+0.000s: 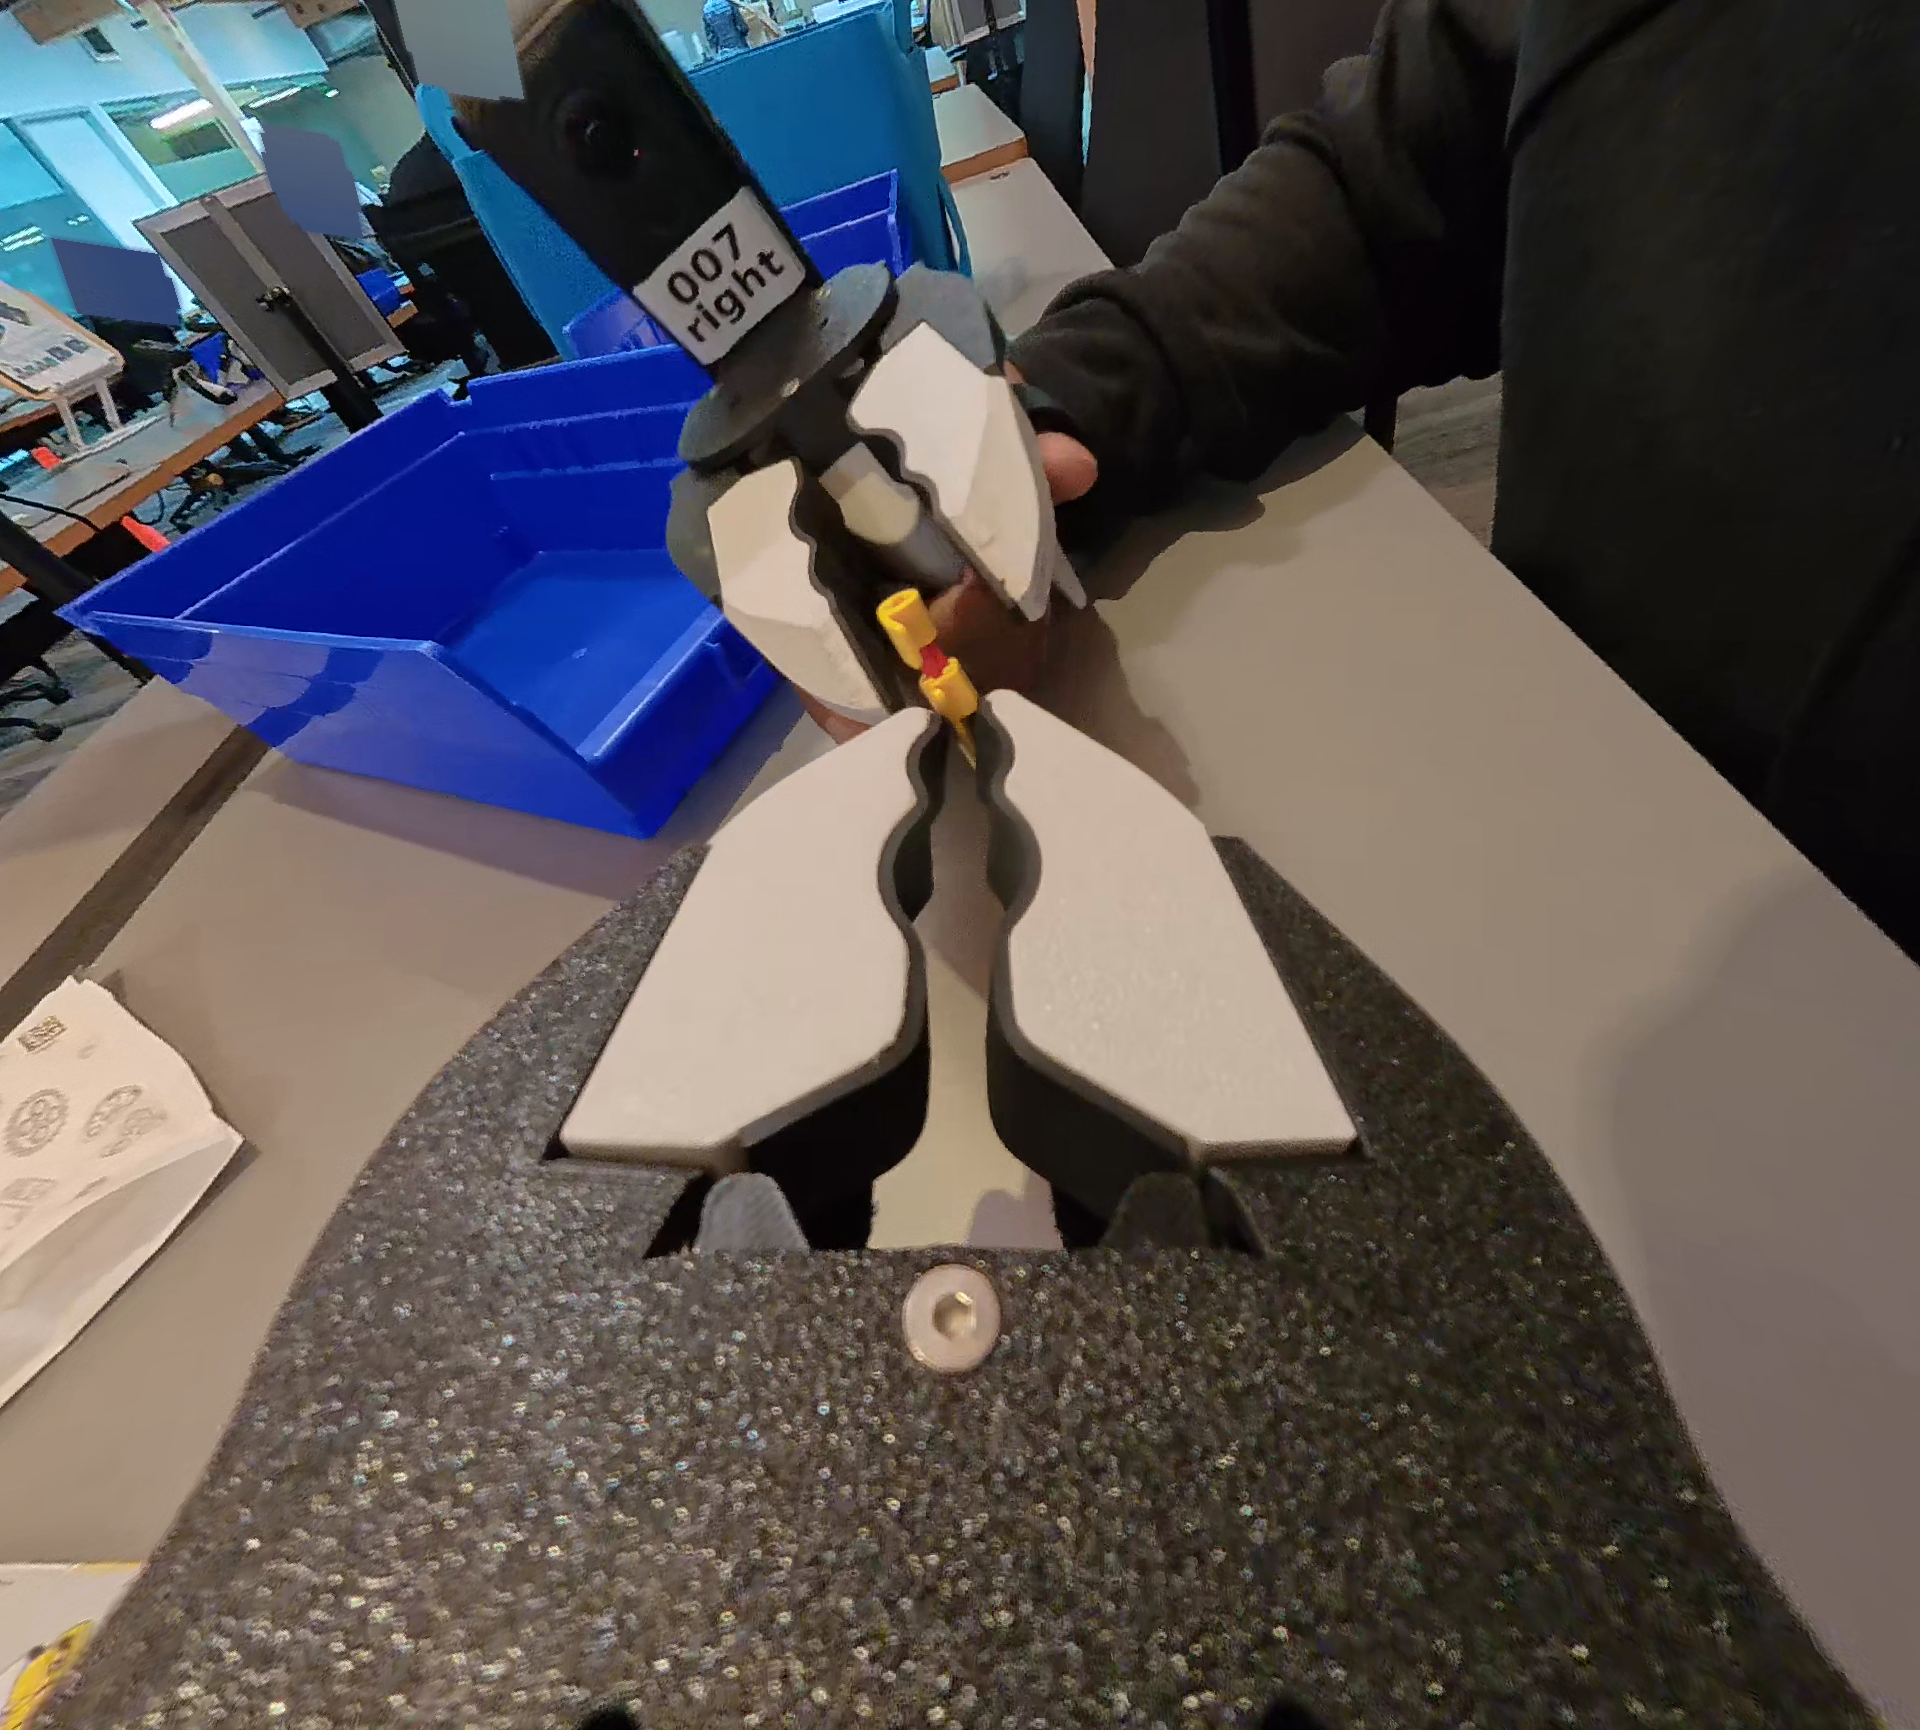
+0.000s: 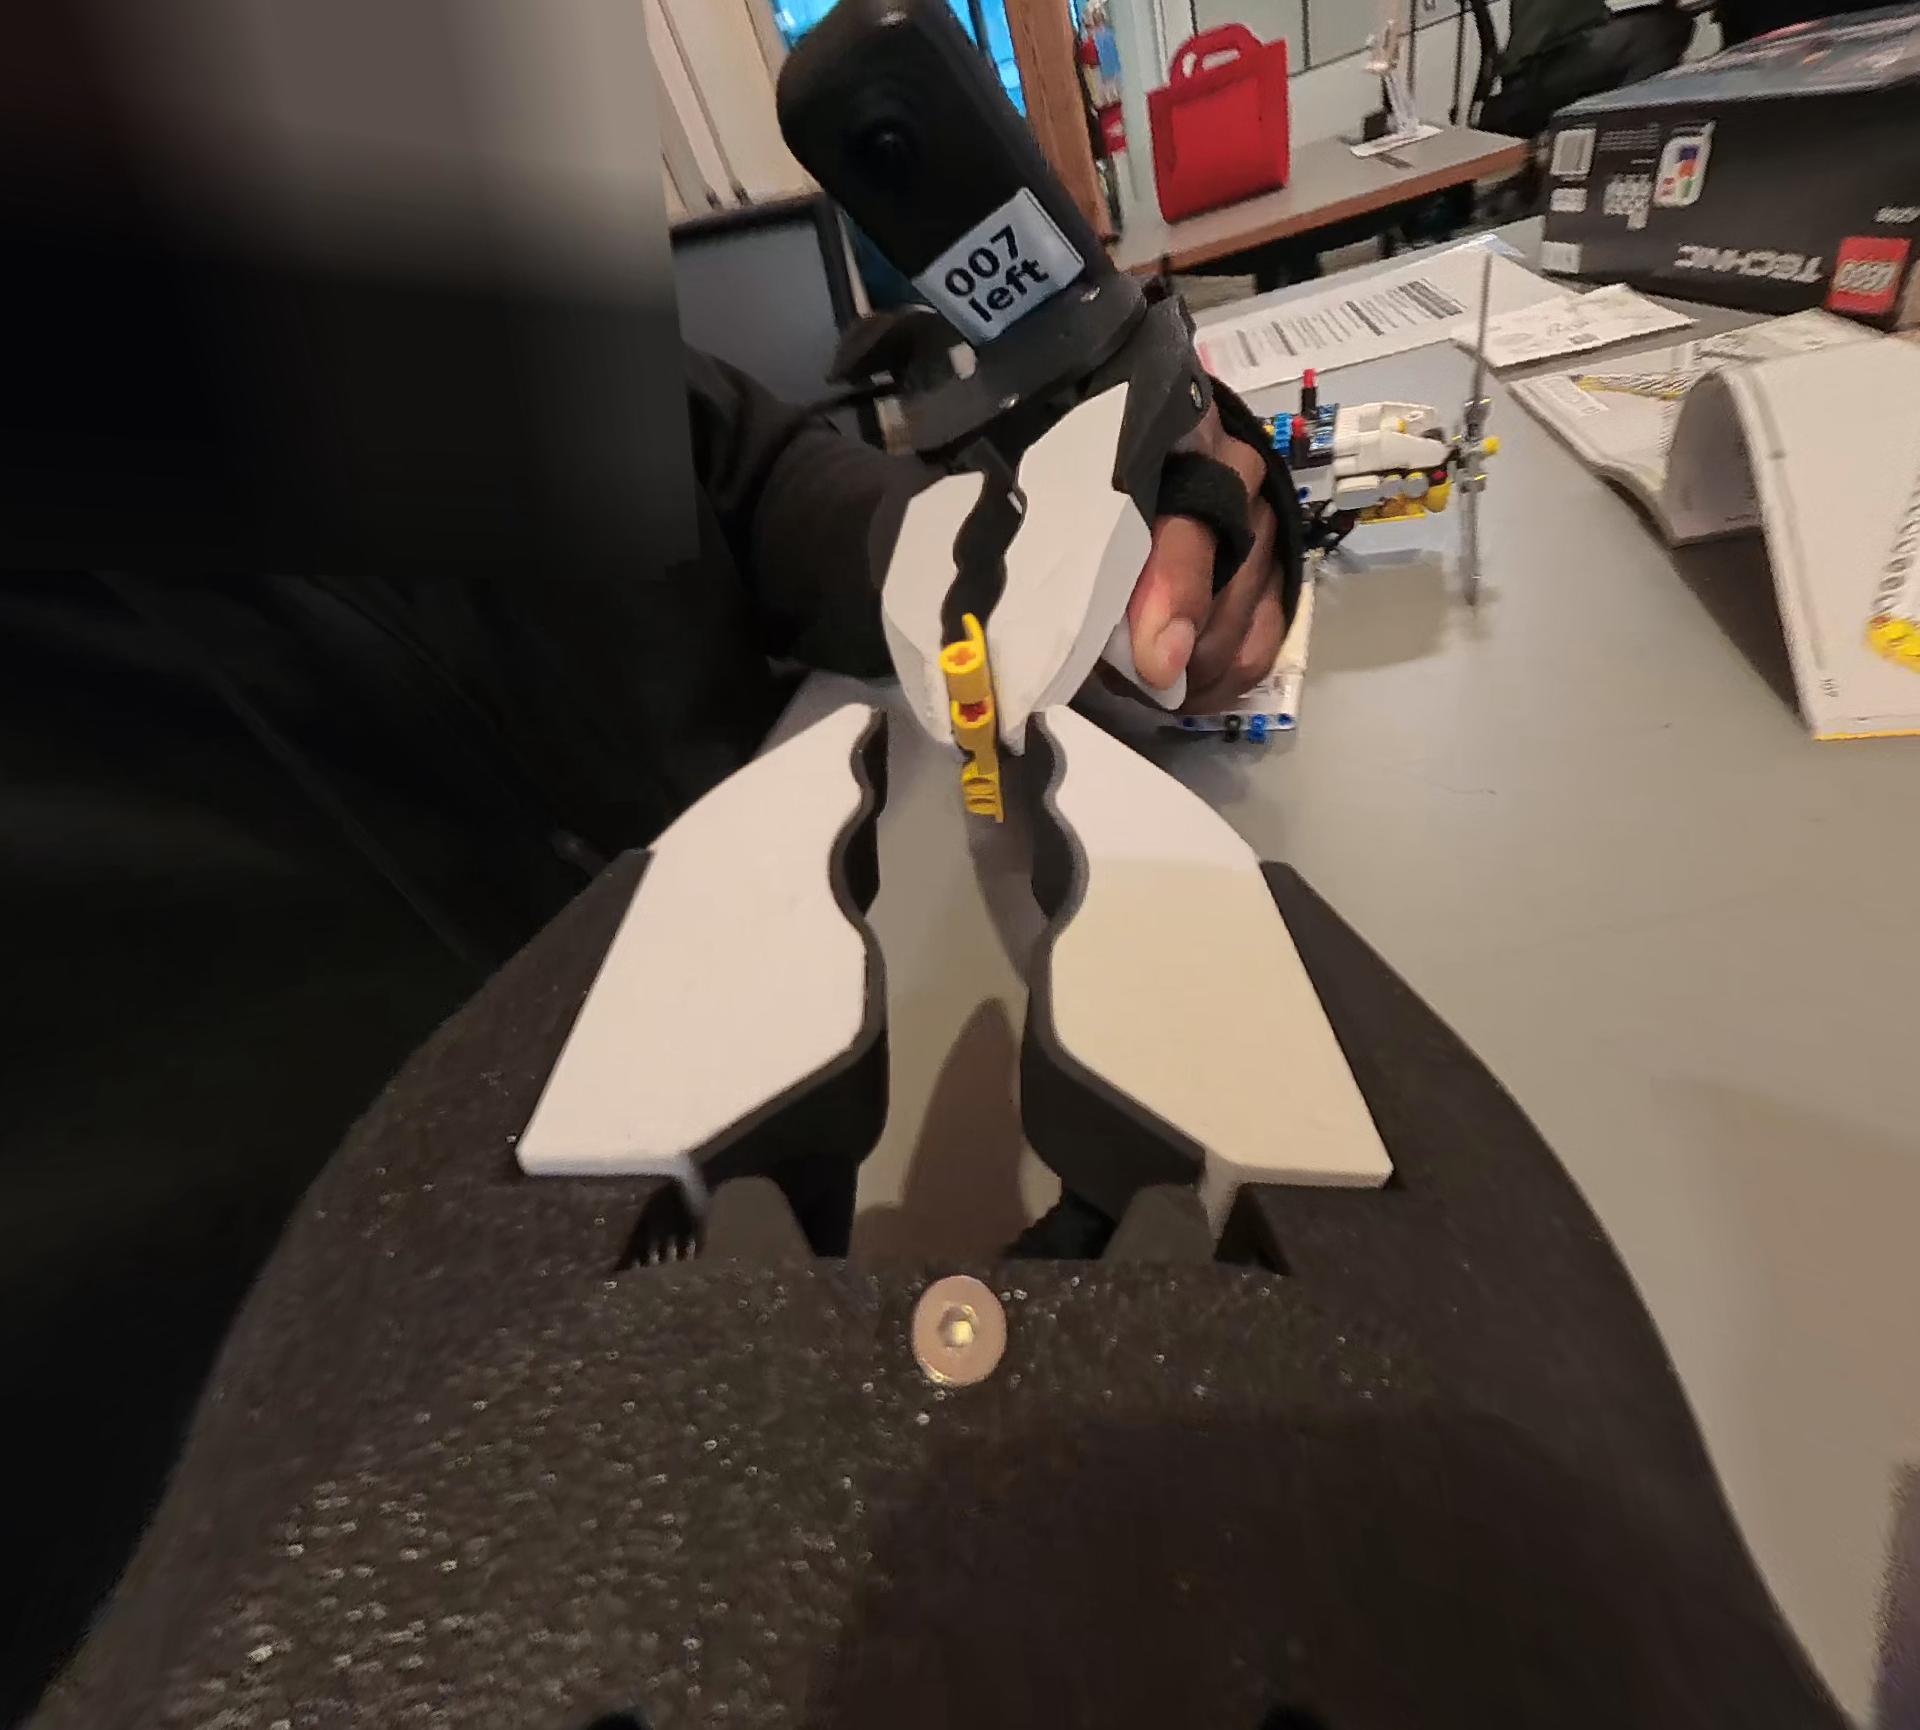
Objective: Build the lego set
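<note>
My left gripper (image 1: pixel 961 724) is shut on a small yellow plastic building part (image 1: pixel 948 693) with a red pin (image 1: pixel 935 664) in it, pinched at the very fingertips above the grey table (image 1: pixel 1403 849). In the right wrist view the same yellow part (image 2: pixel 961 662) sits clamped between the left gripper's white fingers (image 2: pixel 1060 558), and its lower end hangs down. My right gripper (image 2: pixel 961 735) faces the left one with its jaws open. The part's lower end (image 2: pixel 982 792) hangs between its fingertips, with a gap to the pad on each side. Gloved hands hold both grippers.
Blue plastic bins (image 1: pixel 468 600) stand at the left behind the grippers. Printed sheets (image 1: pixel 94 1150) lie at the left edge. A partly built brick model (image 2: pixel 1371 454), an open booklet (image 2: pixel 1818 517), a dark box (image 2: pixel 1745 184) and papers (image 2: pixel 1351 330) are on the right. A person in dark clothing (image 1: pixel 1662 330) stands close.
</note>
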`<state>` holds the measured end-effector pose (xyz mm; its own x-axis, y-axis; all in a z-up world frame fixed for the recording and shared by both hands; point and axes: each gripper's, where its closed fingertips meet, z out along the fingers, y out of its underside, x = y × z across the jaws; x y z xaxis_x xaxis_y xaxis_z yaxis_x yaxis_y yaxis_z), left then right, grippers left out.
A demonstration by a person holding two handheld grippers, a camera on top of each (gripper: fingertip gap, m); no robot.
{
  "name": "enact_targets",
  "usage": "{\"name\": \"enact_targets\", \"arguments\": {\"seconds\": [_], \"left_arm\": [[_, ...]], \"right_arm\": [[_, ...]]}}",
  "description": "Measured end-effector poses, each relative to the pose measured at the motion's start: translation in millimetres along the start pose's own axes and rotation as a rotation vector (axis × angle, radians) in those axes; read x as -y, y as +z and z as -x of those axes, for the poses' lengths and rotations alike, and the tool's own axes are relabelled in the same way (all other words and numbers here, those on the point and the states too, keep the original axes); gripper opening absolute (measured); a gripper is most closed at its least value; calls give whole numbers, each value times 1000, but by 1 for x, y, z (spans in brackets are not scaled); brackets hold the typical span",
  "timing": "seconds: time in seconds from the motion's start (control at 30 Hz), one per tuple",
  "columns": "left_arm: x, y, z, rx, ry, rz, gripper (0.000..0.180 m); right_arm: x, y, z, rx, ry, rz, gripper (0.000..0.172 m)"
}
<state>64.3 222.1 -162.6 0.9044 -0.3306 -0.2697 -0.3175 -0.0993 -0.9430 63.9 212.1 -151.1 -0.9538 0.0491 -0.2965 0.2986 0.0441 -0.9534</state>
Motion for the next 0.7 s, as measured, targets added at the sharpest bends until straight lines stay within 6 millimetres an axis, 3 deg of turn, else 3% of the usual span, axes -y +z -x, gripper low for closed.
{"name": "enact_targets", "arguments": {"seconds": [0.27,0.7], "left_arm": [[-10,1,-1,29,120,61,5],[-15,1,-5,35,235,85,5]], "right_arm": [[4,4,3,-96,-161,28,22],[-1,9,4,-163,-266,76,10]]}}
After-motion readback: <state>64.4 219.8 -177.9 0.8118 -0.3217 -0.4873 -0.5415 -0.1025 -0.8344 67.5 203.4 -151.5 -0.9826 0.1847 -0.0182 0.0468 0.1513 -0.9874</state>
